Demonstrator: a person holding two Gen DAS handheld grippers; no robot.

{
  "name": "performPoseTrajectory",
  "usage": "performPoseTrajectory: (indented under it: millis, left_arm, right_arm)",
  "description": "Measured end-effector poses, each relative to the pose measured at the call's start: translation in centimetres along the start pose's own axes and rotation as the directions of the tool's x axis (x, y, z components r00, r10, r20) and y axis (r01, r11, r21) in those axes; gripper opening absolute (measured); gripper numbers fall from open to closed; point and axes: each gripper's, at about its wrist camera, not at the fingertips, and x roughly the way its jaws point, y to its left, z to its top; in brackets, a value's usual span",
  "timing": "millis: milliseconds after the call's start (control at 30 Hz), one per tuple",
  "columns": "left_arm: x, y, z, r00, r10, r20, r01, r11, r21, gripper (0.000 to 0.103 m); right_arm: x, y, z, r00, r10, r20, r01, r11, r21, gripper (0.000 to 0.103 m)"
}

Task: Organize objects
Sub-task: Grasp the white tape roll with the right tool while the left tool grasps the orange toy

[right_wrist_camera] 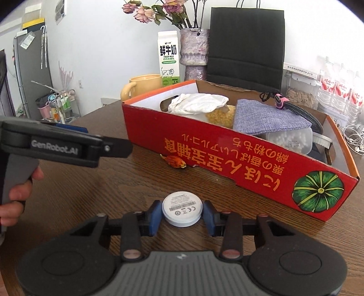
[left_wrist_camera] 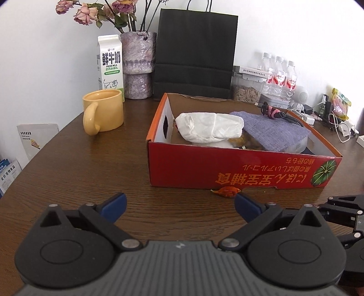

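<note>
On my left, the left hand-held gripper (left_wrist_camera: 179, 205) hangs wide apart over bare desk (left_wrist_camera: 75, 164), nothing between its blue pads. Ahead sits the red box (right_wrist_camera: 227, 154). On my right, the right hand-held gripper (right_wrist_camera: 182, 215) clamps the white round puck (right_wrist_camera: 182, 208), low on the desk before that box.

A home is suggested: beside the wooden table (left_wrist_camera: 95, 164), a milk carton (left_wrist_camera: 110, 66) and dried flowers (left_wrist_camera: 97, 13) are seen.
</note>
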Motion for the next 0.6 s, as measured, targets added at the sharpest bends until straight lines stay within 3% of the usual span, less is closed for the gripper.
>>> performPoseTrajectory:
  millis: [167,333,433,567,600]
  left_arm:
    - [1.9,-1.9,0.1,1.0,-0.005,-0.029,0.005,1.0,0.009,0.103]
    - [4.3,-3.8,0.2,0.997,0.034,-0.063,-0.033,0.999,0.014,0.103]
    - [5.2,-4.5,0.2,0.996,0.045,-0.075,-0.044,0.999,0.015,0.096]
    - [5.7,-5.2,0.3,0.997,0.039,-0.072,-0.038,0.999,0.017,0.071]
    - [5.5,-5.3,0.3,0.997,0.027,-0.069,-0.026,1.0,0.016,0.056]
  right_arm:
    - [-0.5,-1.2,-0.3,0.999,-0.048,0.016,0.048,0.999,0.021,0.038]
    - [-1.0,-3.0,-0.5,0.994,-0.108,0.031,0.106,0.993,0.055,0.038]
    - [-1.4,-3.8,-0.7,0.991,-0.125,0.041,0.122,0.99,0.071,0.038]
    - [-1.8,-4.3,-0.8,0.99,-0.134,0.052,0.13,0.988,0.079,0.038]
    - [-1.8,-4.3,-0.8,0.989,-0.134,0.054,0.13,0.988,0.08,0.038]
